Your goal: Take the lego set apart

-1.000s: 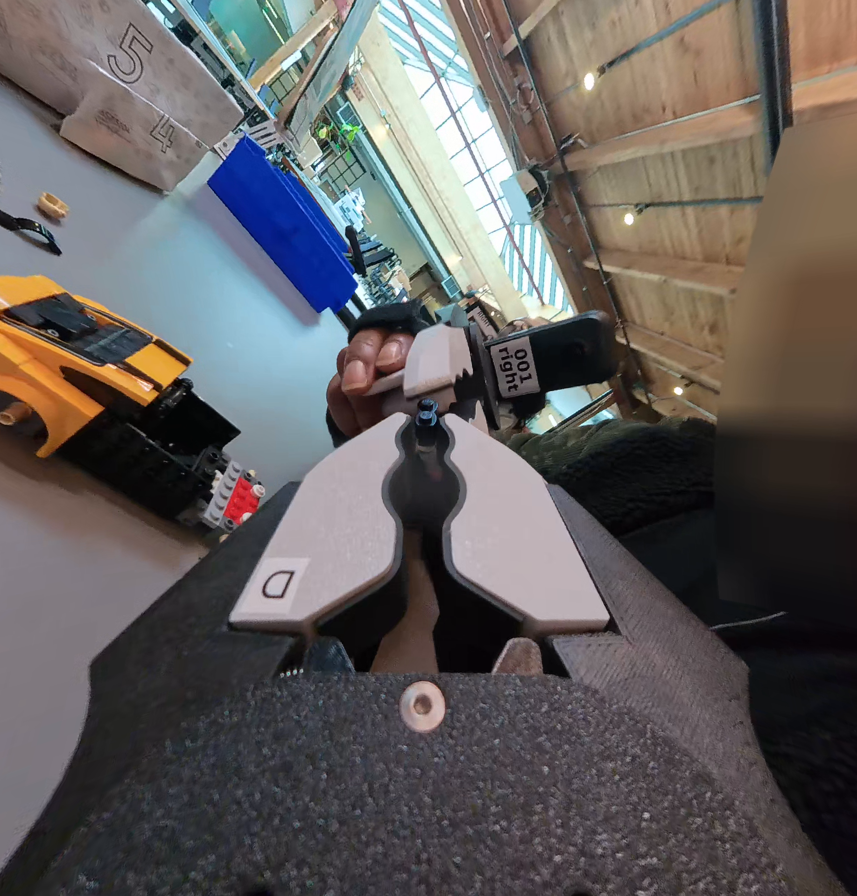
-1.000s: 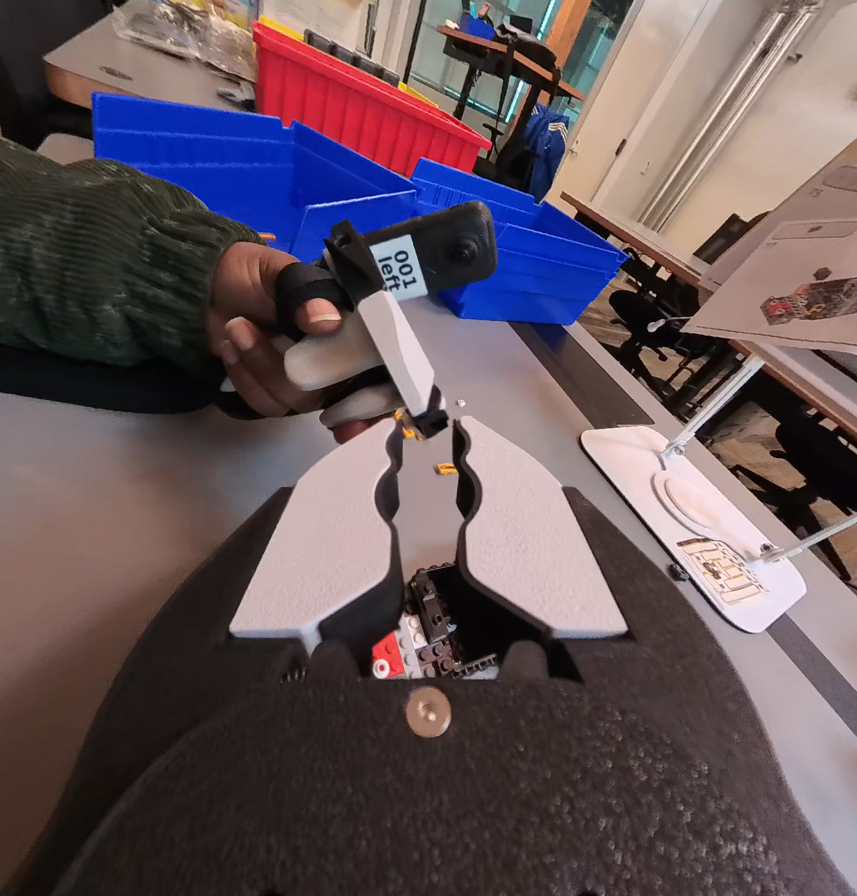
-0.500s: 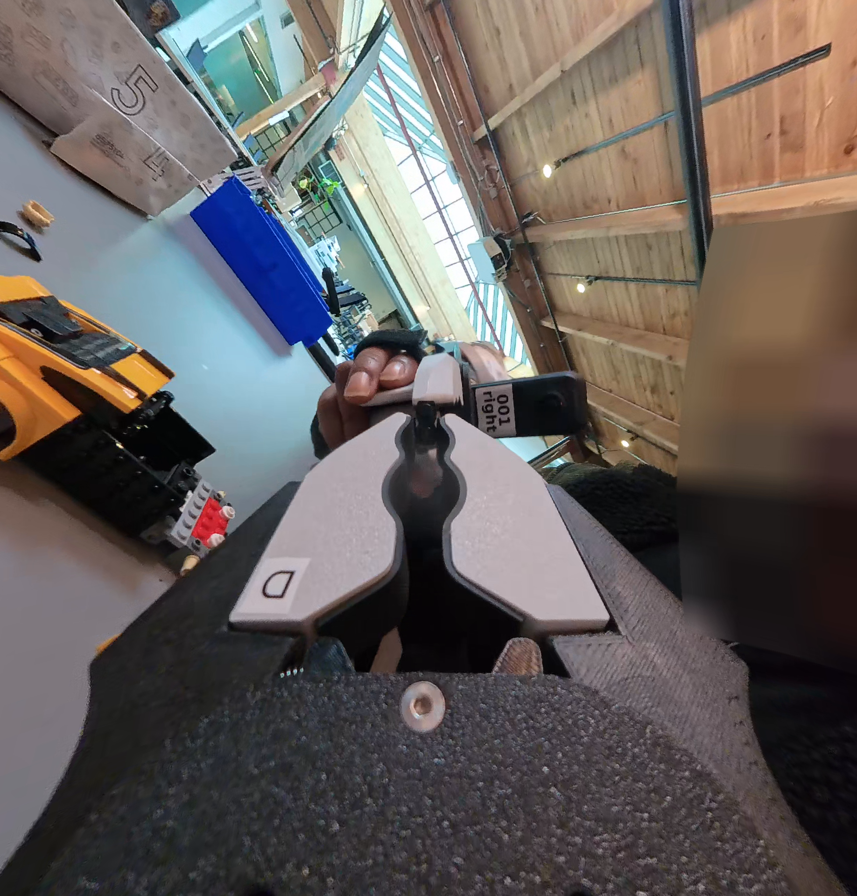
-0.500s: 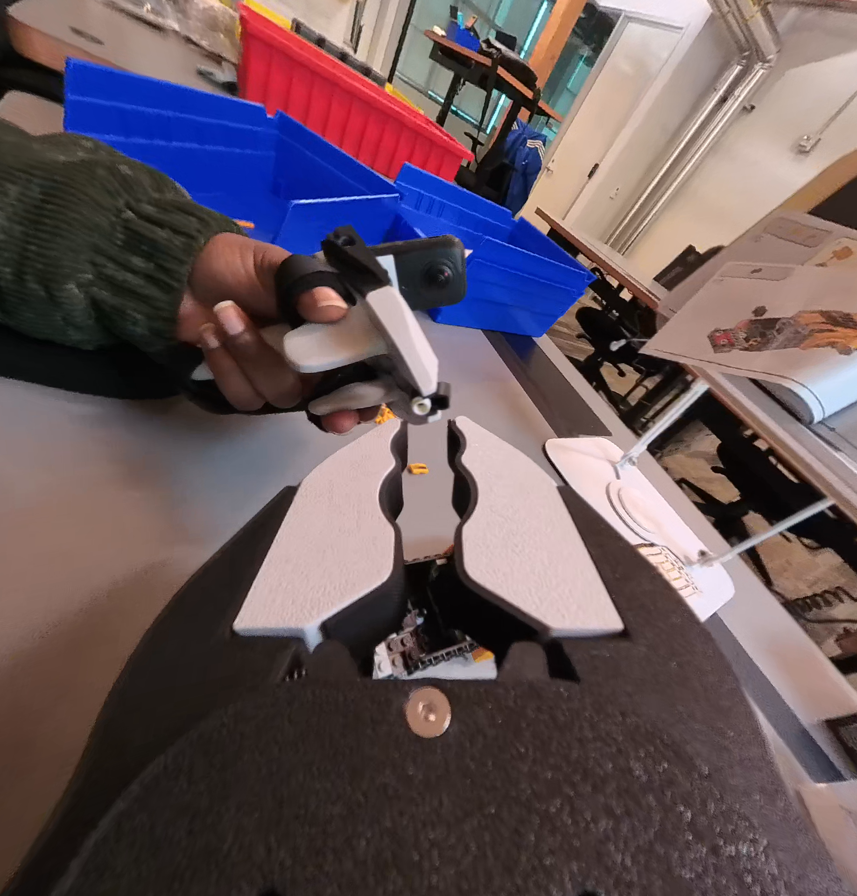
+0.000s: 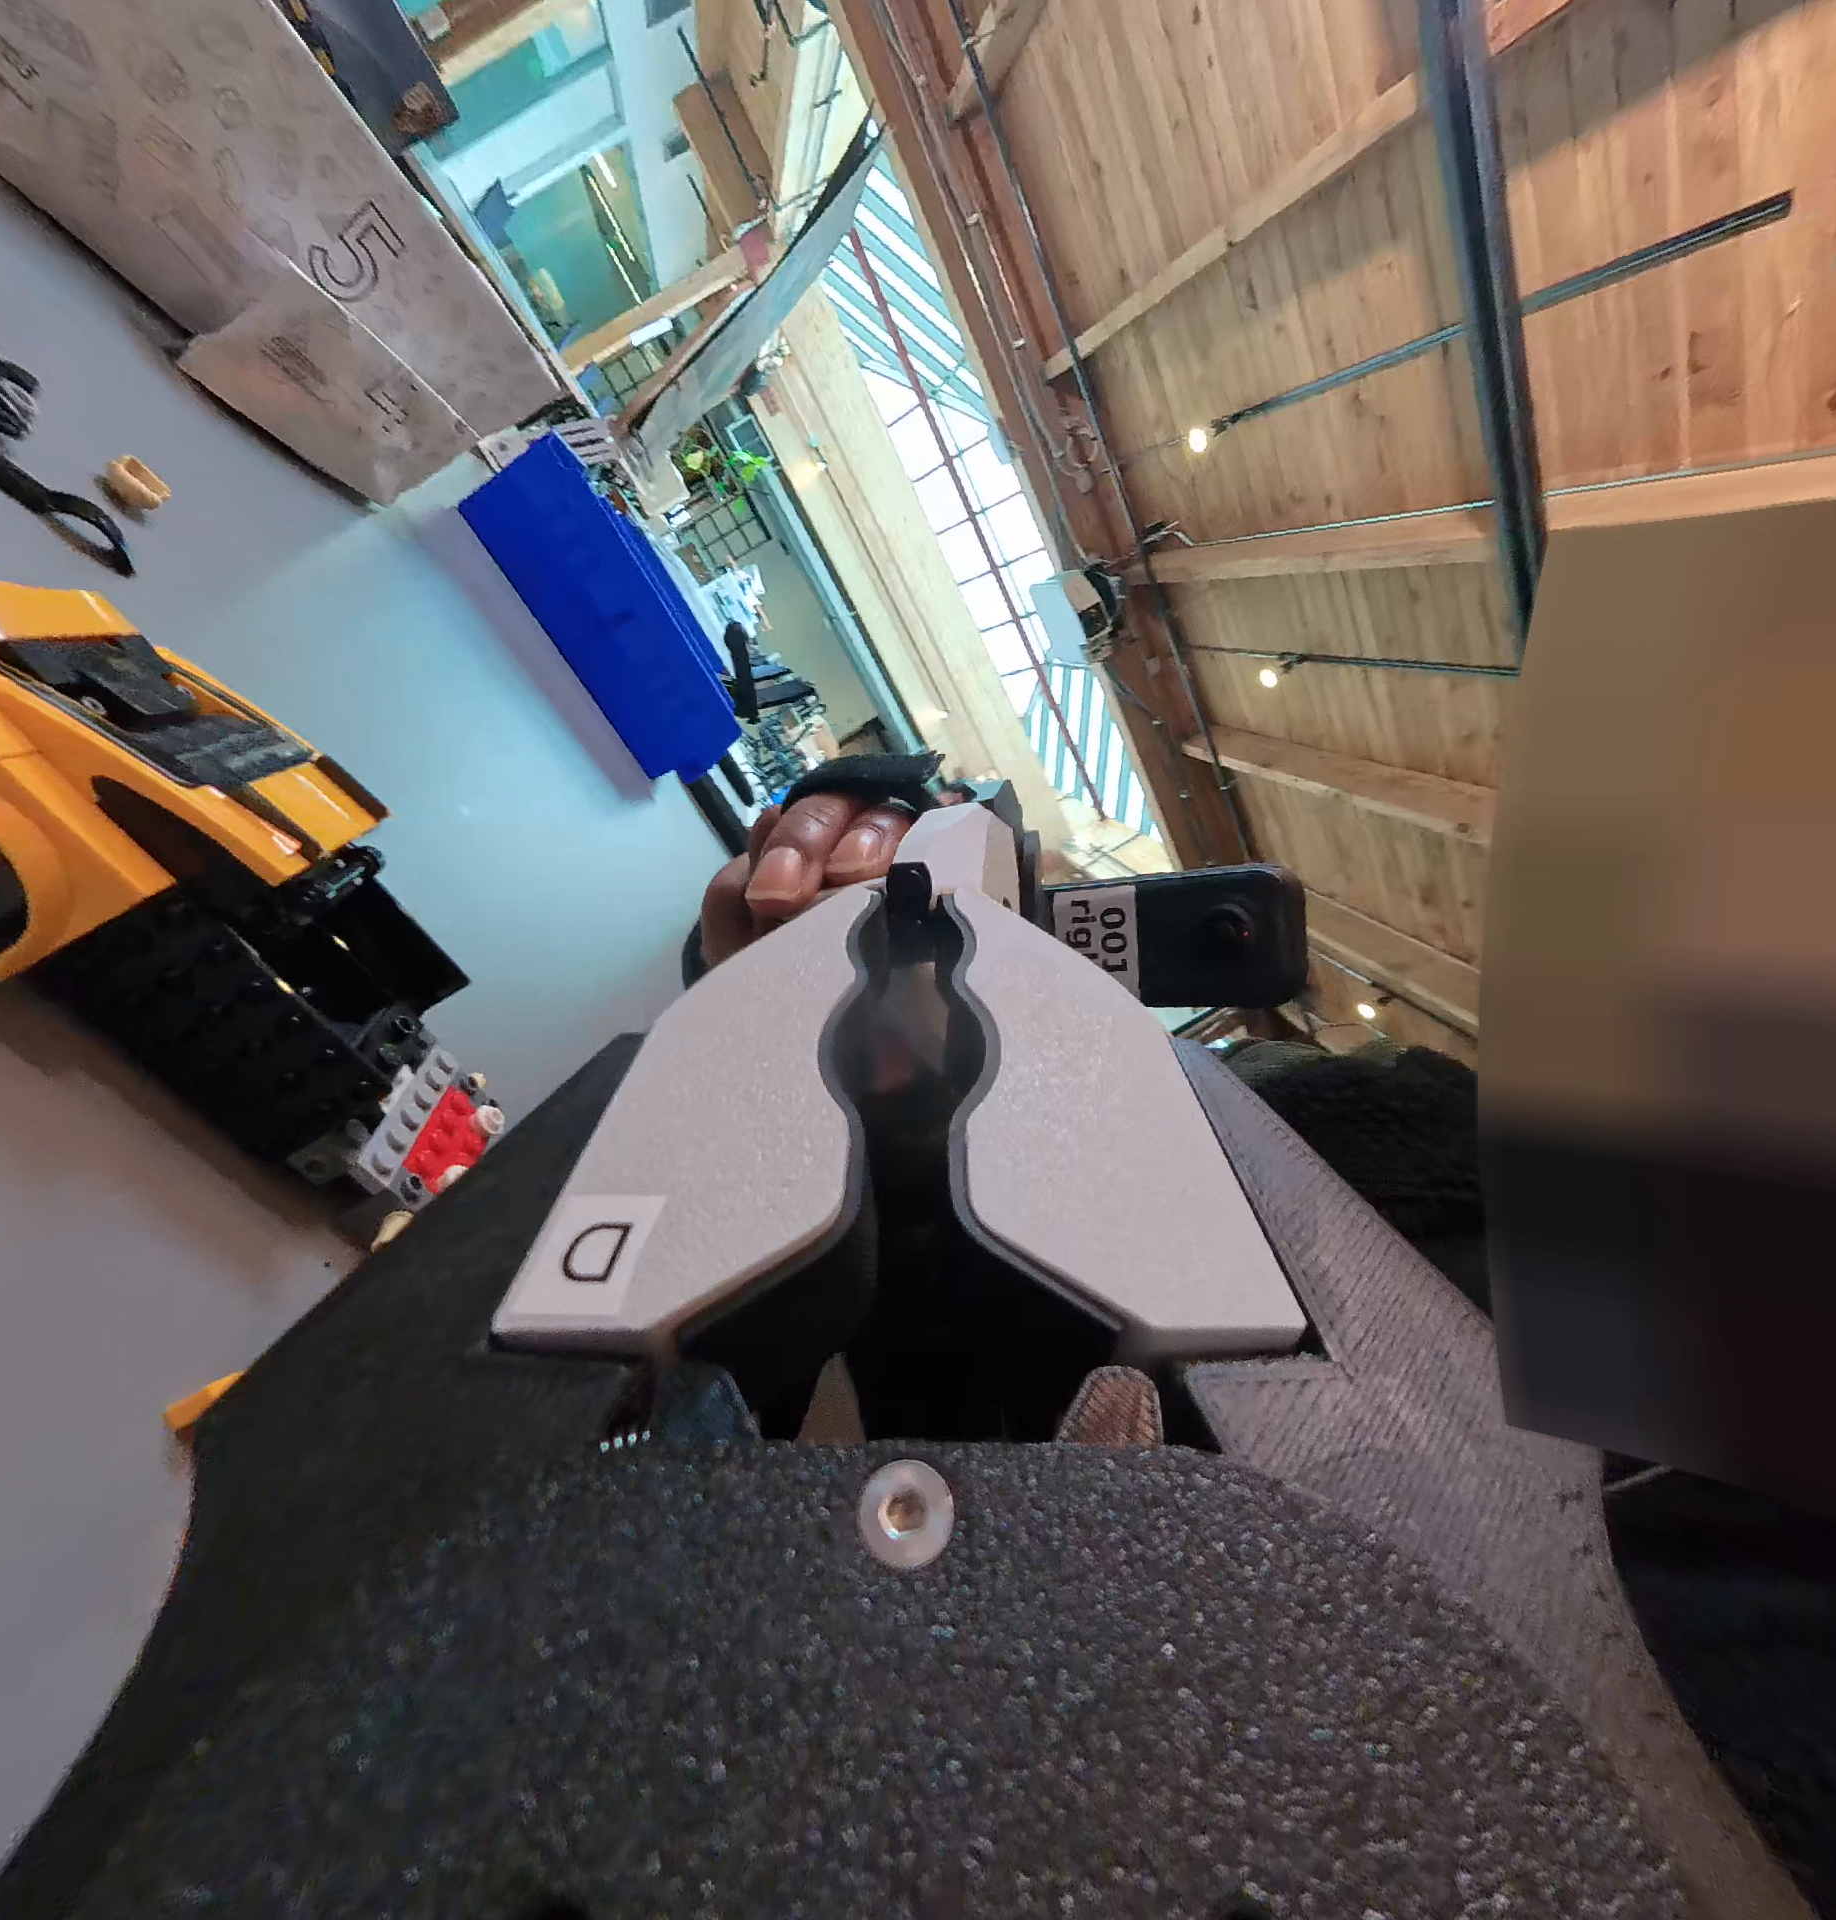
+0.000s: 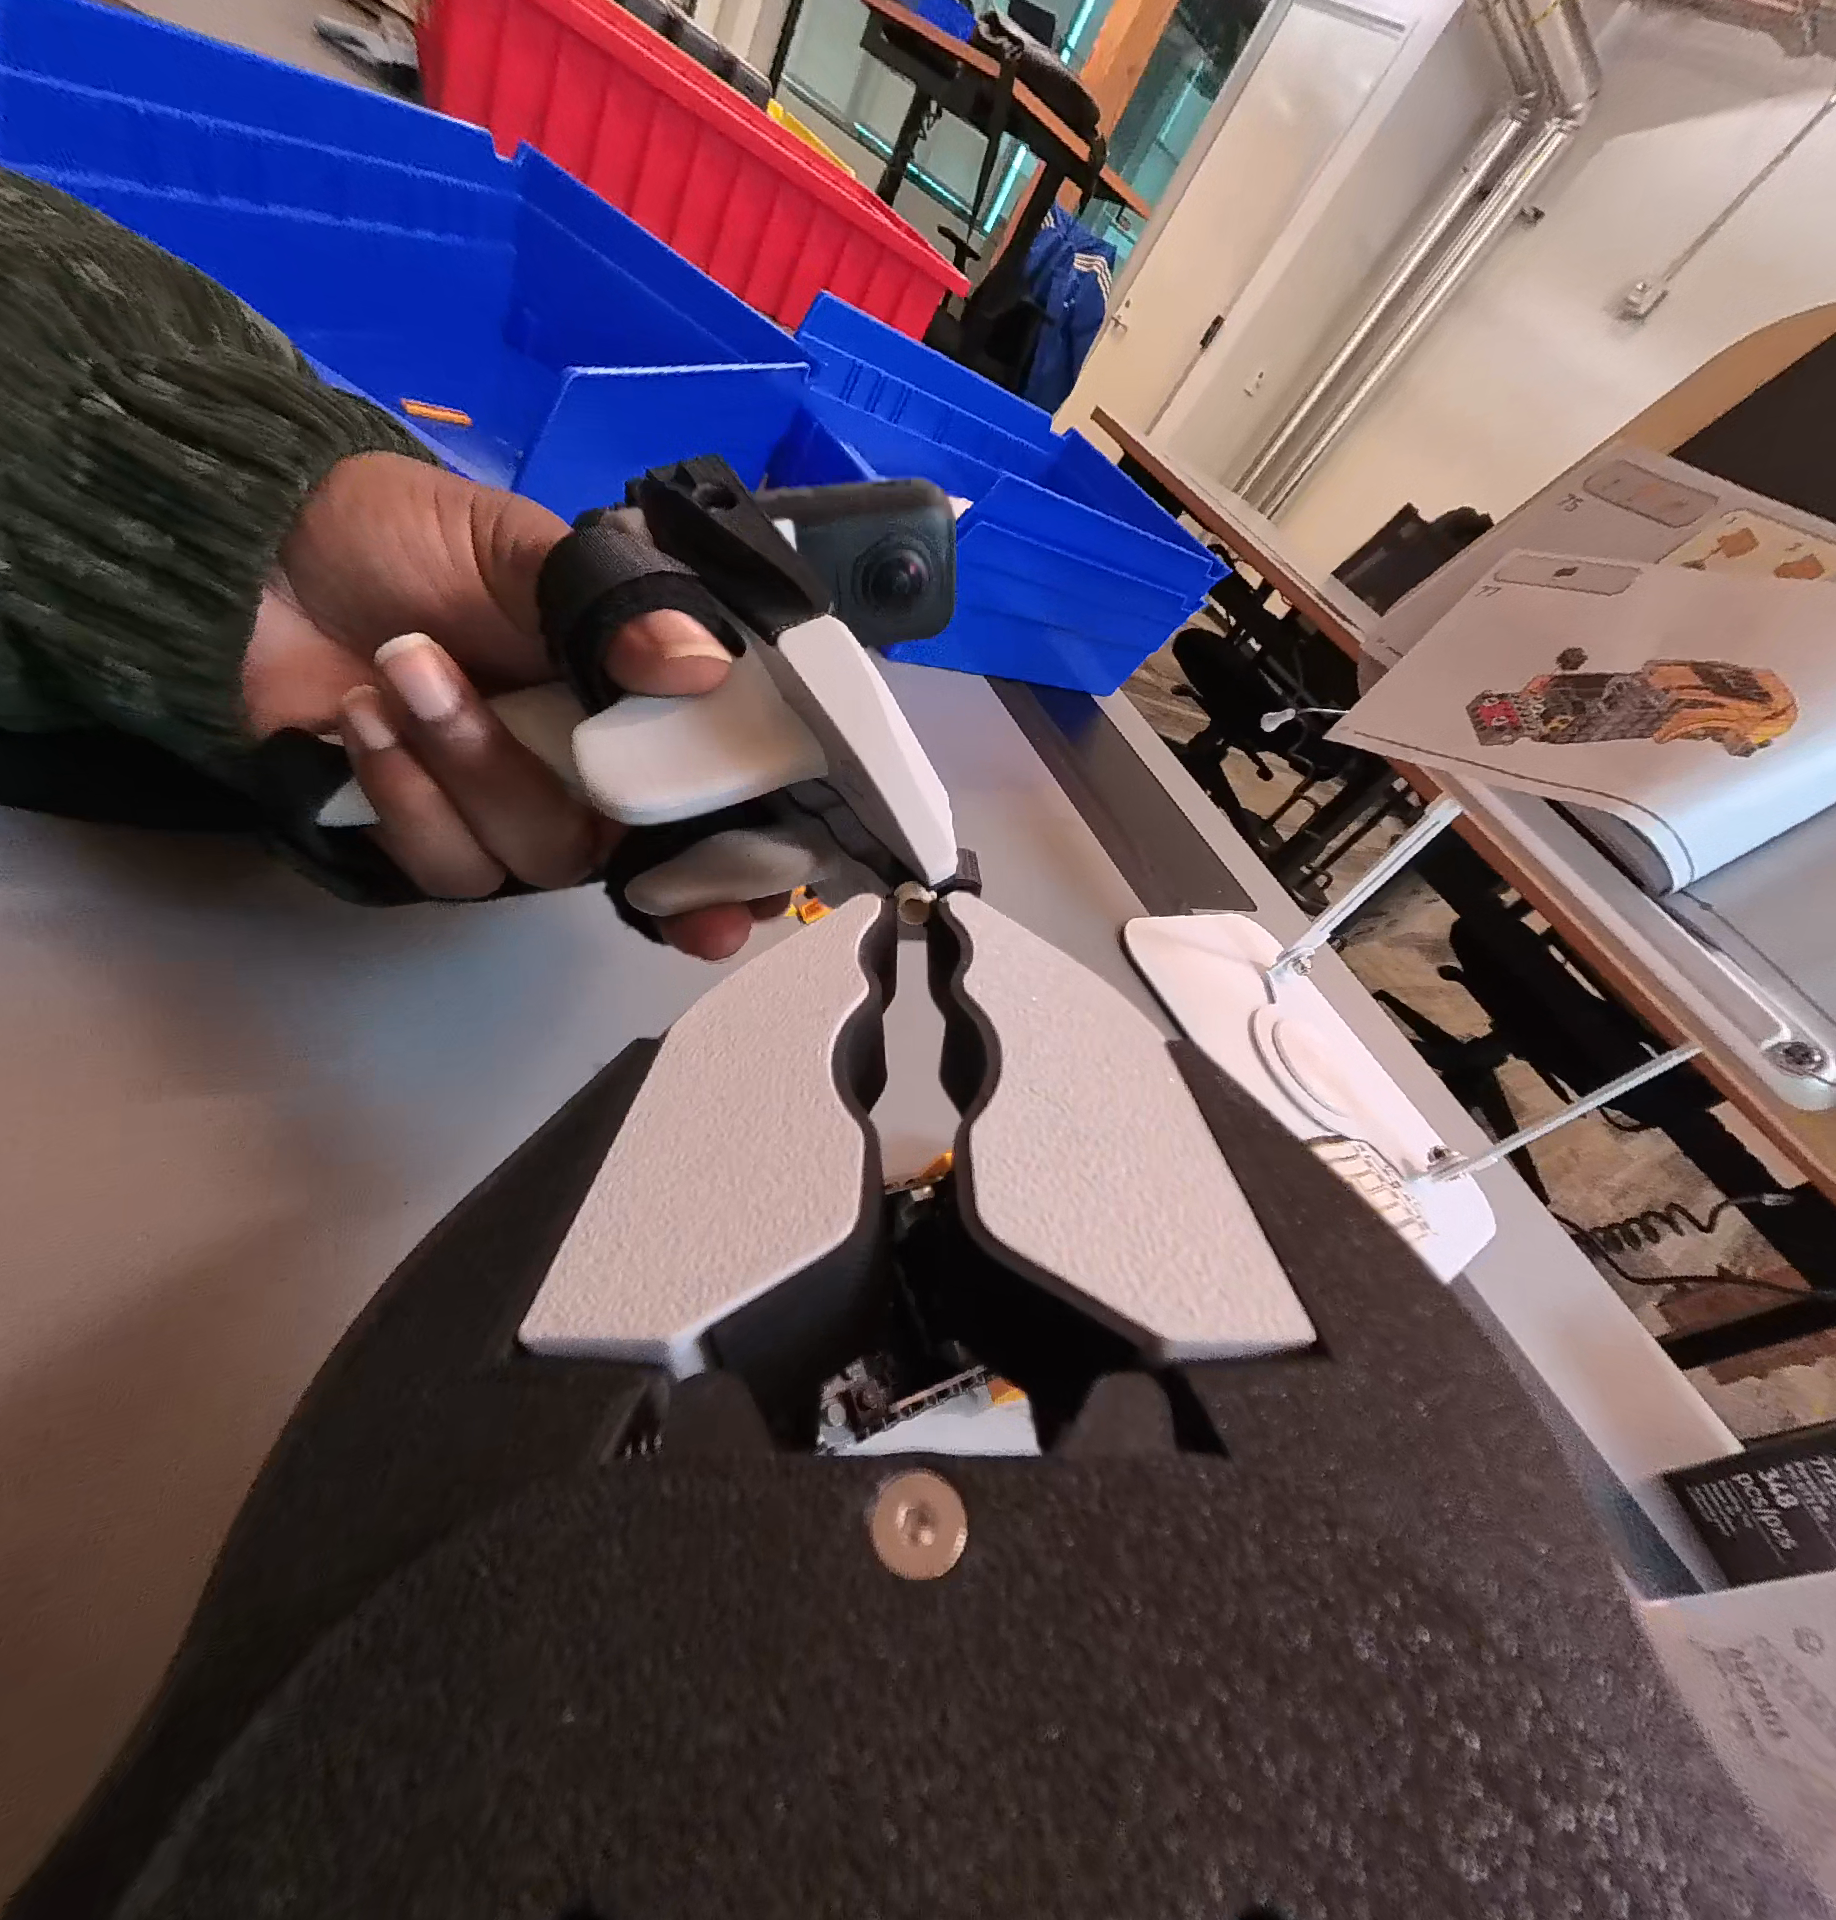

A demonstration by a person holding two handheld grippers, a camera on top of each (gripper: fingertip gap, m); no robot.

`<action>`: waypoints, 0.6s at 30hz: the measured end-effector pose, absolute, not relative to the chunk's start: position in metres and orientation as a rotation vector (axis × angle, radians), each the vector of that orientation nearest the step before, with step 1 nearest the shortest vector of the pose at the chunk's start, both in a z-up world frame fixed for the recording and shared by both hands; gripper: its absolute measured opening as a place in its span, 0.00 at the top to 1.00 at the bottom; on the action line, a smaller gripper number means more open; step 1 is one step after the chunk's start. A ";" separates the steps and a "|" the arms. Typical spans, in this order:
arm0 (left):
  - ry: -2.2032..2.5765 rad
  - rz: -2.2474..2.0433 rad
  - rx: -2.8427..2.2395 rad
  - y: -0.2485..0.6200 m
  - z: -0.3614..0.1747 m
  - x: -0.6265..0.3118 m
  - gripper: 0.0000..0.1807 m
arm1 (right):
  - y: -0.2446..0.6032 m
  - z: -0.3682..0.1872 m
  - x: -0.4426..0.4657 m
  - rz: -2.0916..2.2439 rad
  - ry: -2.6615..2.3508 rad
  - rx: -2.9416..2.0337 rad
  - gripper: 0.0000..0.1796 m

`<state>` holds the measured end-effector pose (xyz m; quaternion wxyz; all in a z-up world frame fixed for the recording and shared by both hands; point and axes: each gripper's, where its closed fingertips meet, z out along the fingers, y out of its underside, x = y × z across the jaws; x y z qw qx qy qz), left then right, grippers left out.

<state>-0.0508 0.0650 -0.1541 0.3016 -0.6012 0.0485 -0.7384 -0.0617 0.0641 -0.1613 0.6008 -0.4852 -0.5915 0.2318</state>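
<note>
The orange lego car (image 5: 155, 790) is sitting on the grey table (image 5: 457, 727), well left of both grippers. The left gripper (image 5: 909, 899) is pinching a small black piece (image 5: 909, 888) at its fingertips. The right gripper (image 6: 914, 904) is pinching a small tan piece (image 6: 914, 902), tip to tip with the left.

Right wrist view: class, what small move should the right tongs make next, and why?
Probably close the right tongs firmly on the small round beige peg. Their tips flank that peg, which sticks out of the small black plastic piece pinched in the left tongs, and firm contact isn't clear yet.
</note>
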 end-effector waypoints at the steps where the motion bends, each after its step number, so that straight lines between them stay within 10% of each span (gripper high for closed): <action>1: 0.128 -1.943 -1.599 0.065 -0.155 -0.051 0.96 | 0.064 -0.162 -0.062 0.543 -1.372 -1.130 0.97; 18: 0.583 -1.177 -1.906 0.074 -0.180 -0.092 0.96 | 0.060 -0.221 -0.074 0.535 -1.572 -1.310 0.95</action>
